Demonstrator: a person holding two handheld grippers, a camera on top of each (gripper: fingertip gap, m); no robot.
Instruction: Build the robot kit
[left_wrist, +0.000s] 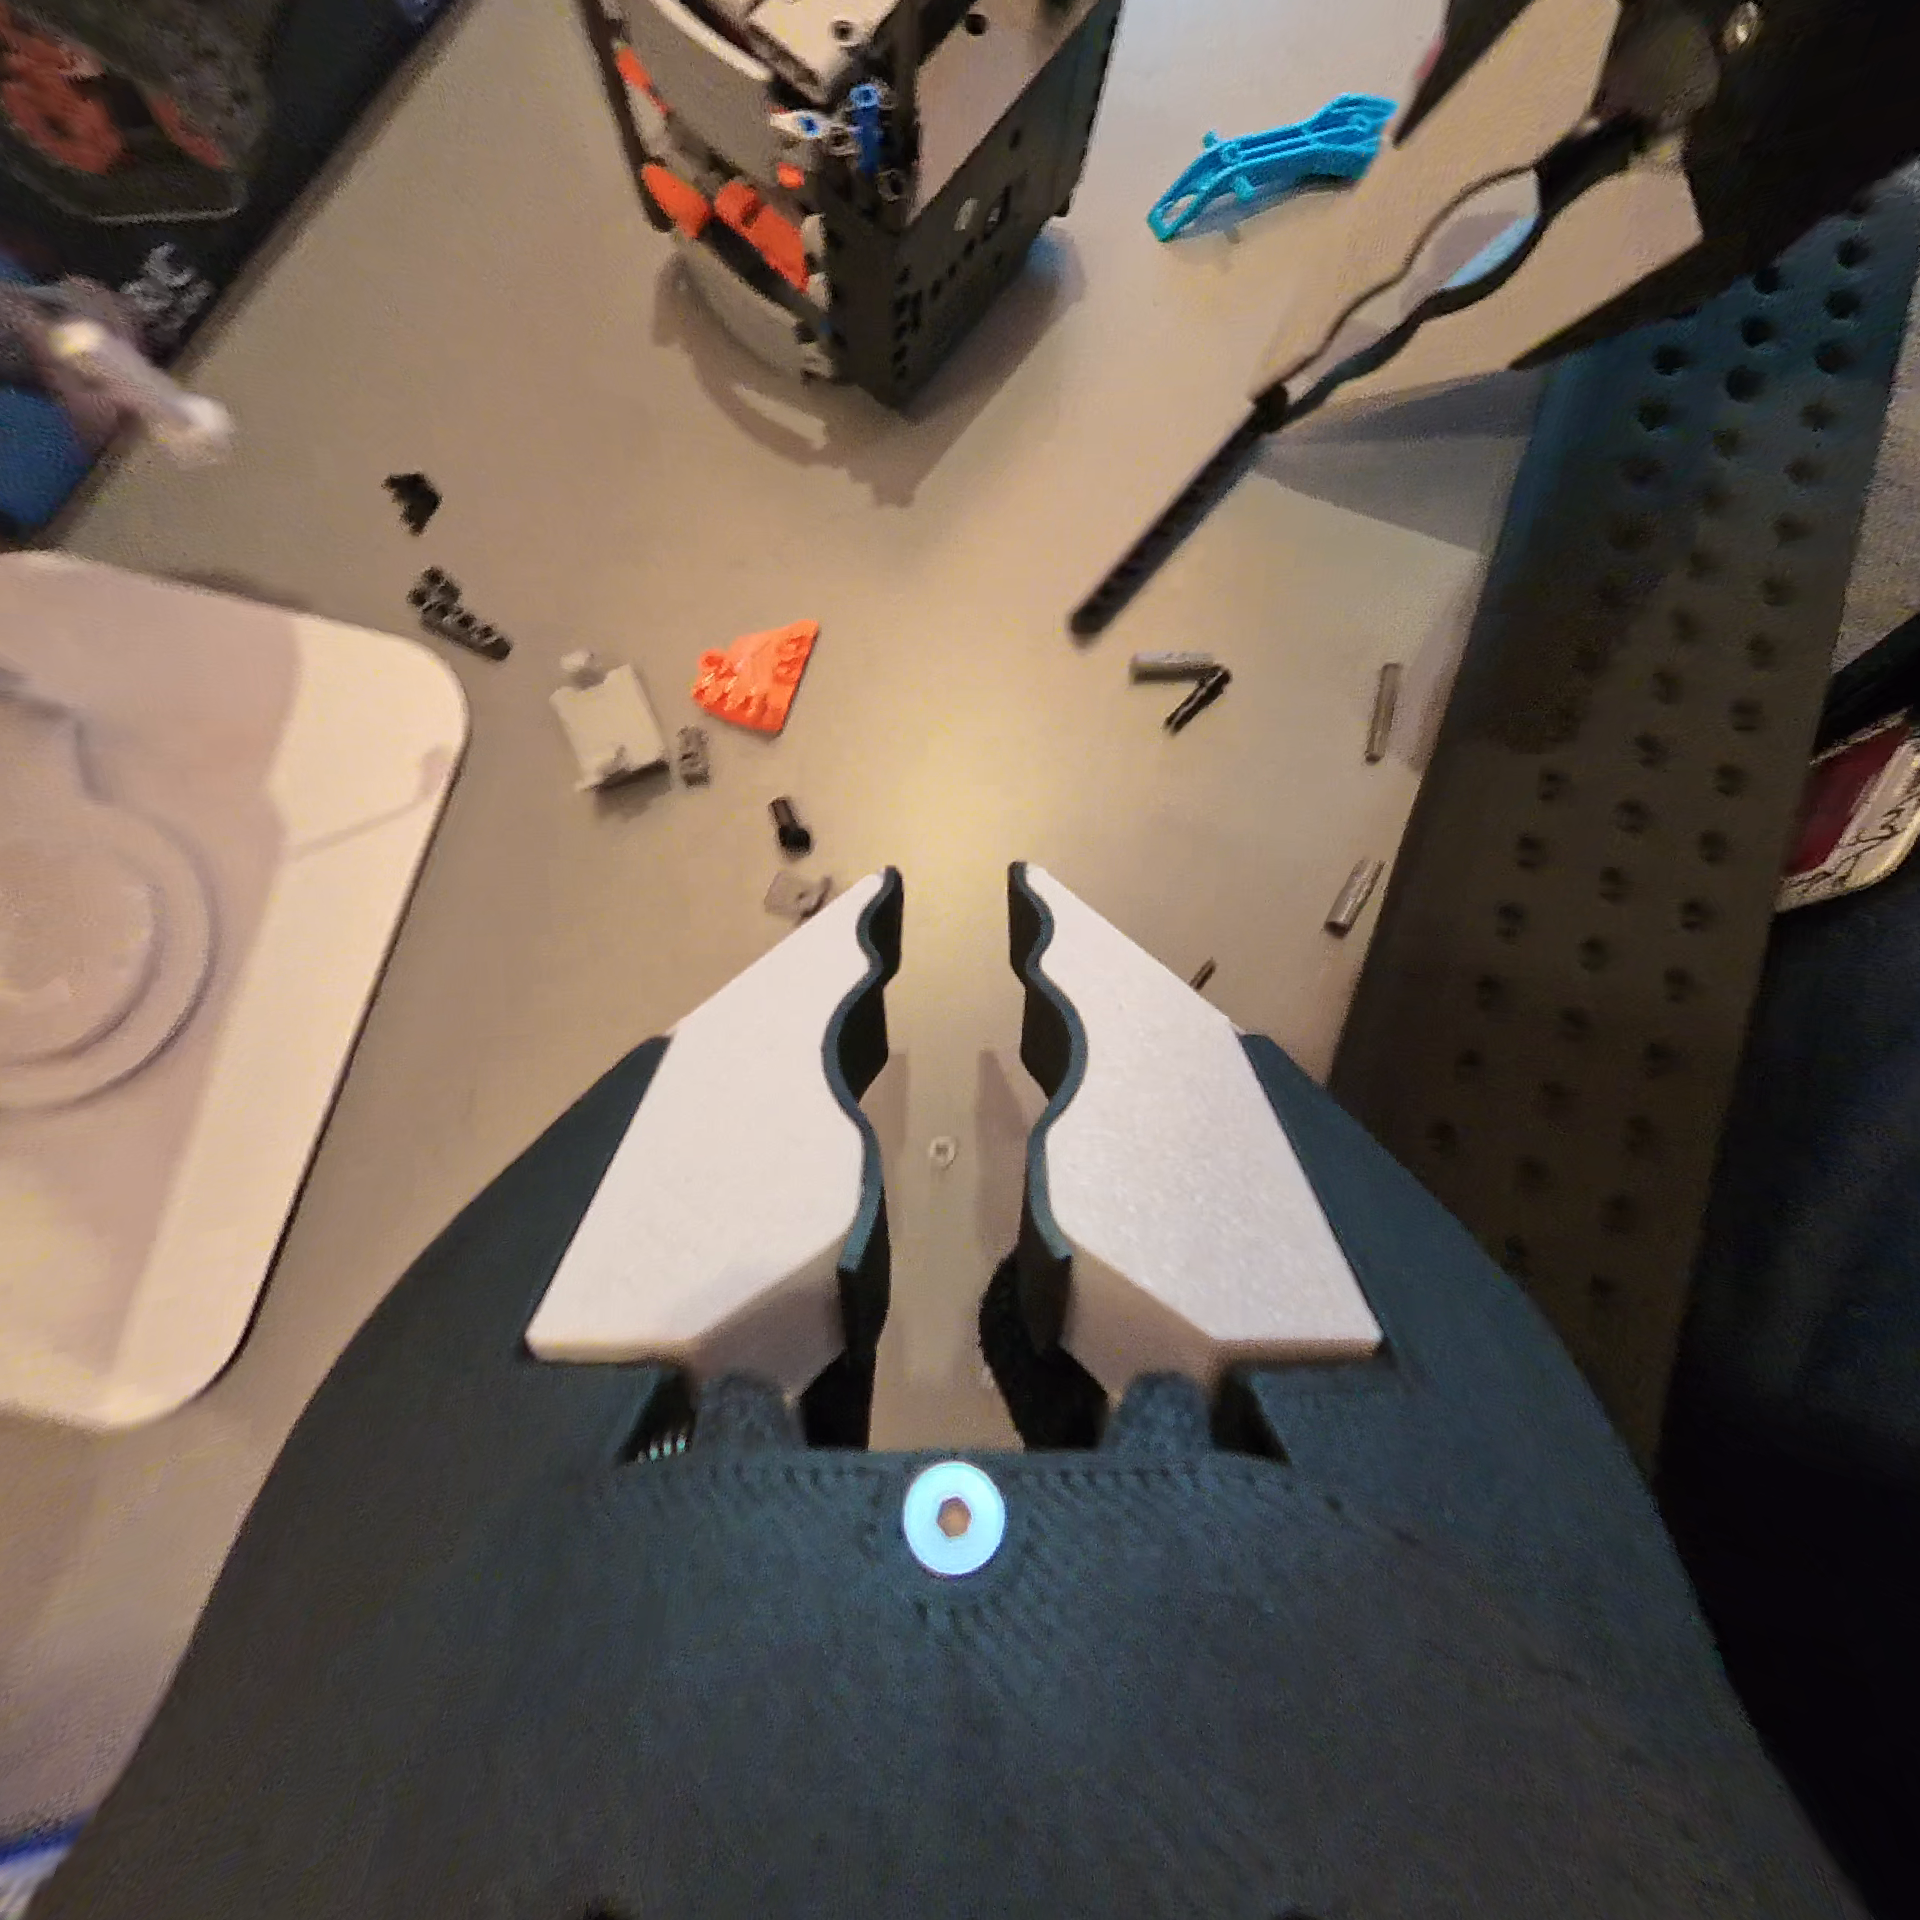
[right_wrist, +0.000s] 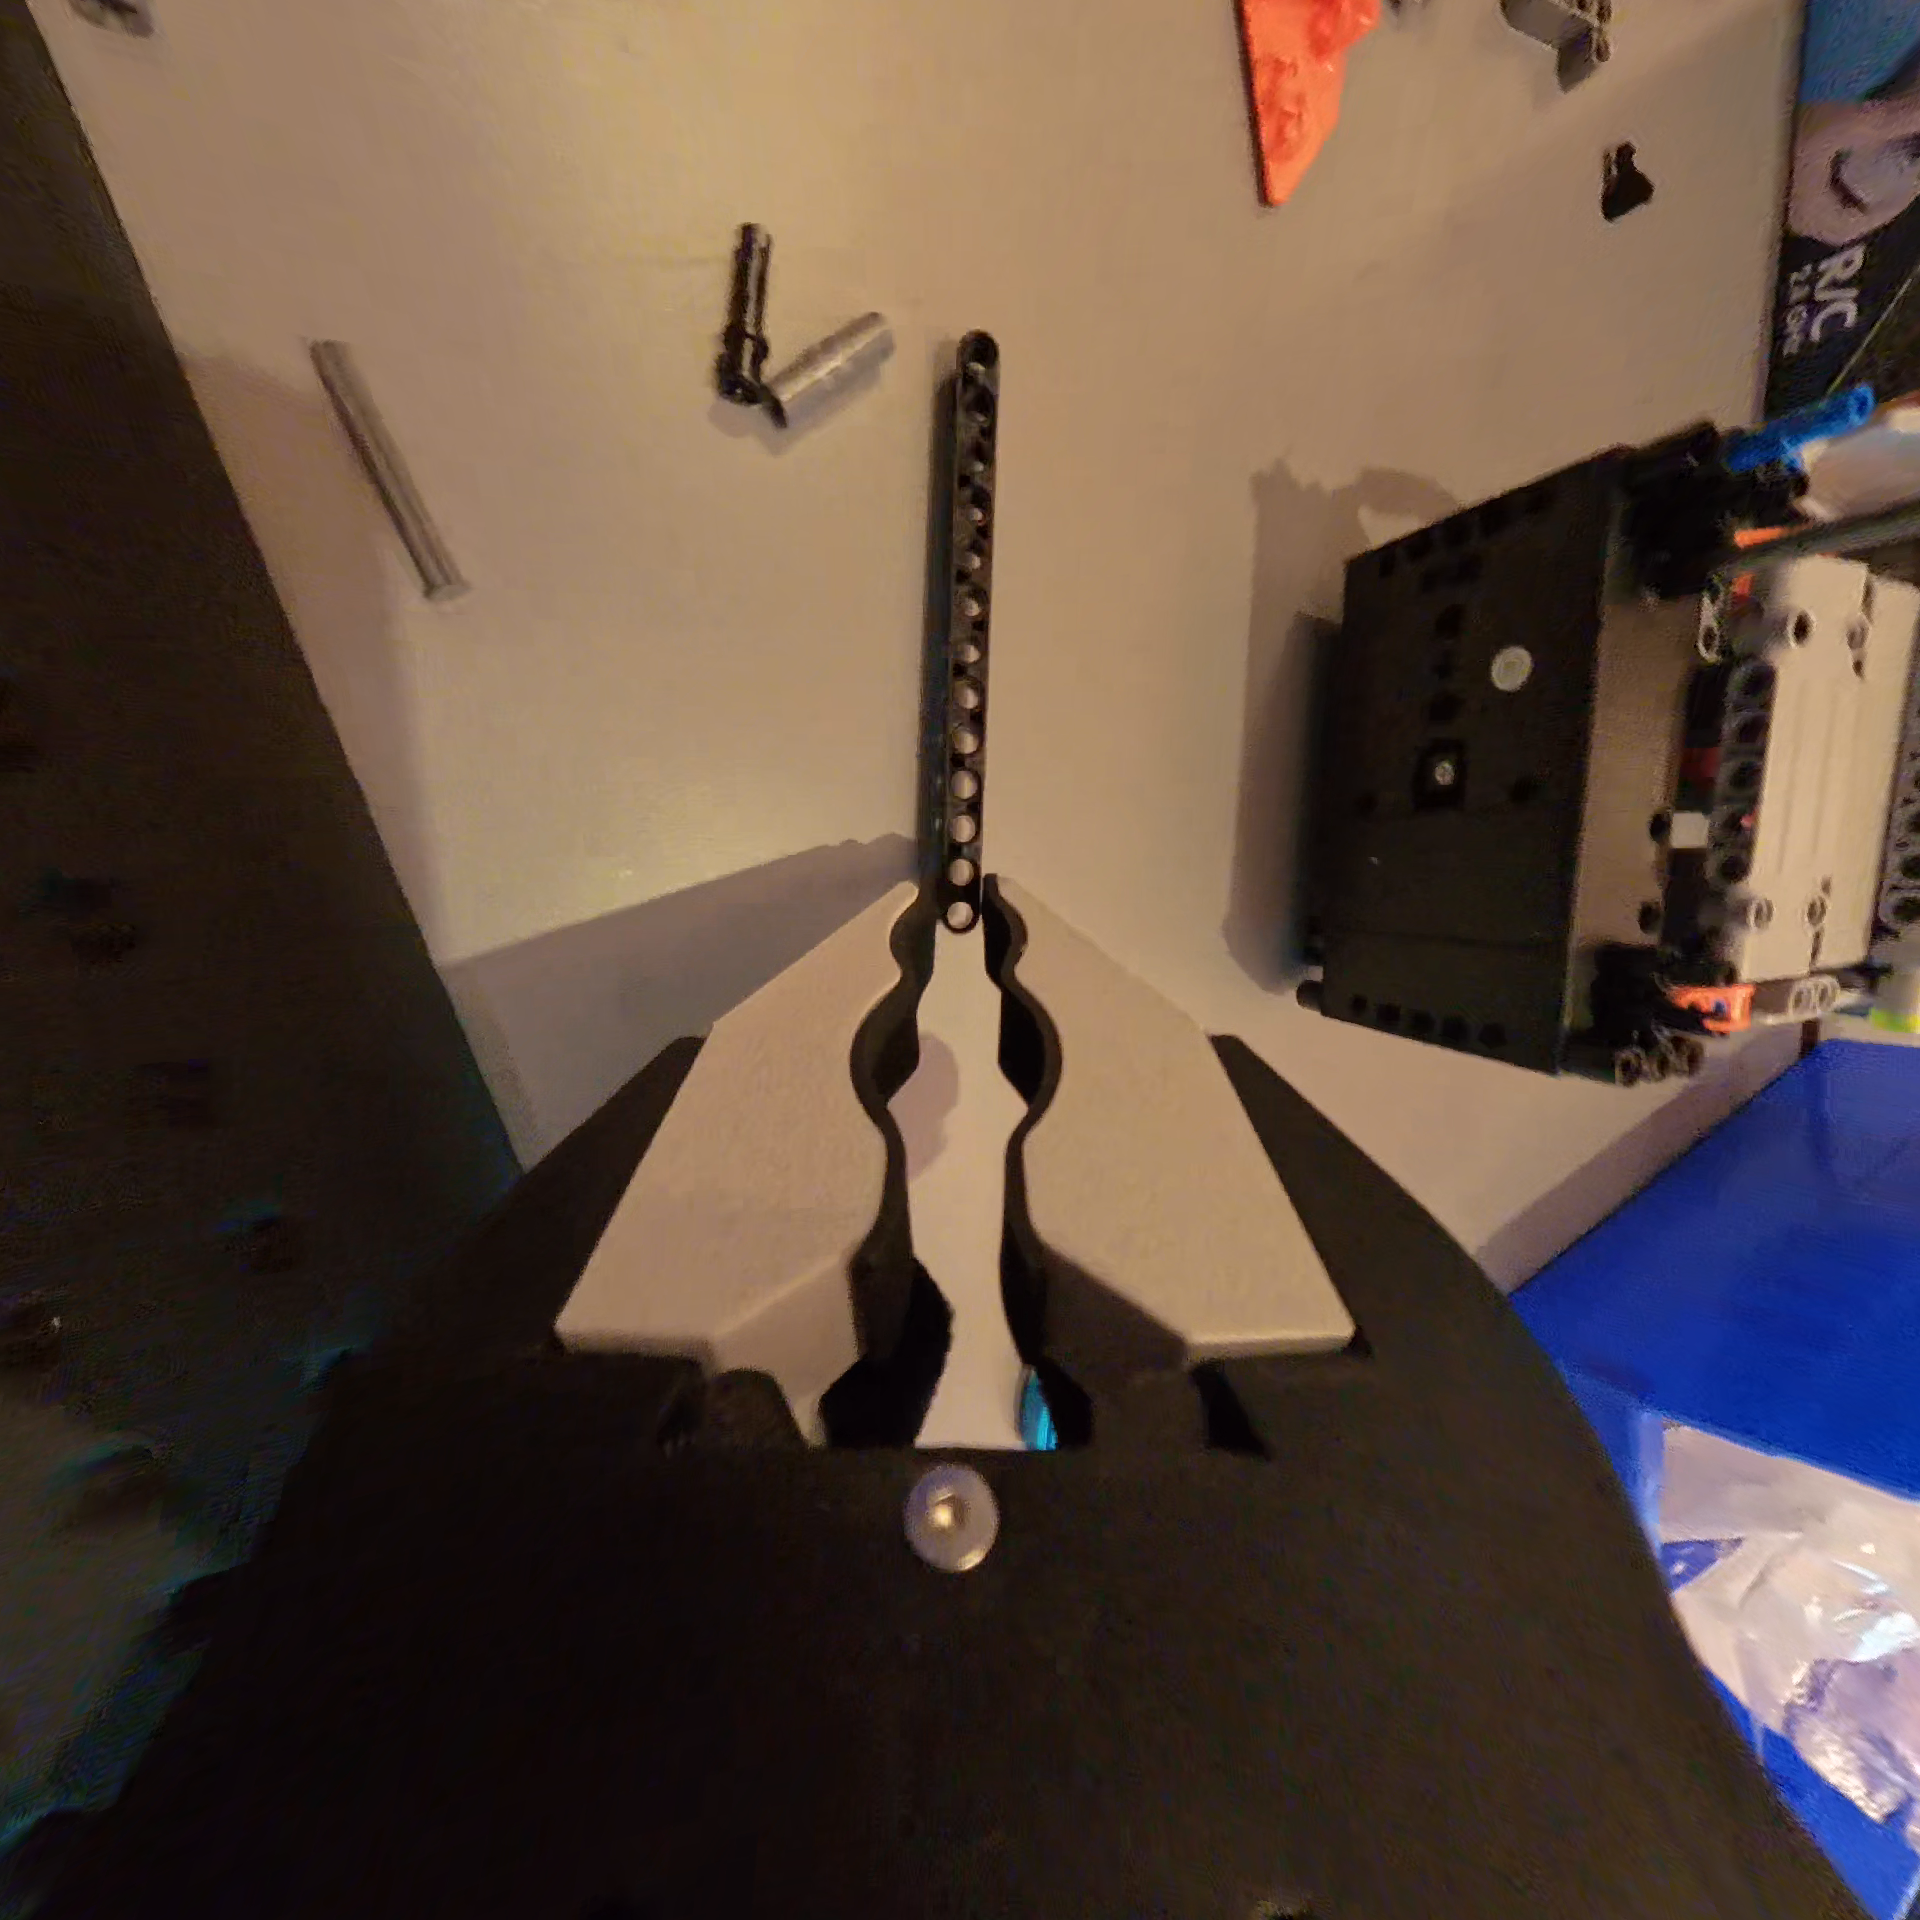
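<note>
My right gripper (right_wrist: 958, 906) is shut on one end of a long black beam with holes (right_wrist: 966, 623). The beam sticks straight out ahead of the fingertips, over the table. In the left wrist view the same gripper (left_wrist: 1270, 397) comes in from the upper right with the beam (left_wrist: 1174, 509) slanting down to the table. My left gripper (left_wrist: 954, 883) is open by a narrow gap and empty, above the table near a small black pin (left_wrist: 790, 826). A black and grey brick model (left_wrist: 831, 187) stands at the far side, and also shows in the right wrist view (right_wrist: 1507, 779).
Loose parts lie on the table: an orange plate (left_wrist: 758, 675), a grey panel (left_wrist: 608, 727), a blue piece (left_wrist: 1278, 161), a grey axle (right_wrist: 384, 468) and a grey sleeve (right_wrist: 831, 364). A white tray (left_wrist: 260, 935) is left, a black perforated board (left_wrist: 1662, 727) right, a blue bin (right_wrist: 1766, 1247) near the model. The tips of one gripper are about 20 cm away from the tips of the other. The grey axle (right_wrist: 384, 468) is closer to my right gripper, around 10 cm from its tips; the left tips are 15 cm off. The left camera catches it too, in the left wrist view (left_wrist: 1387, 710).
</note>
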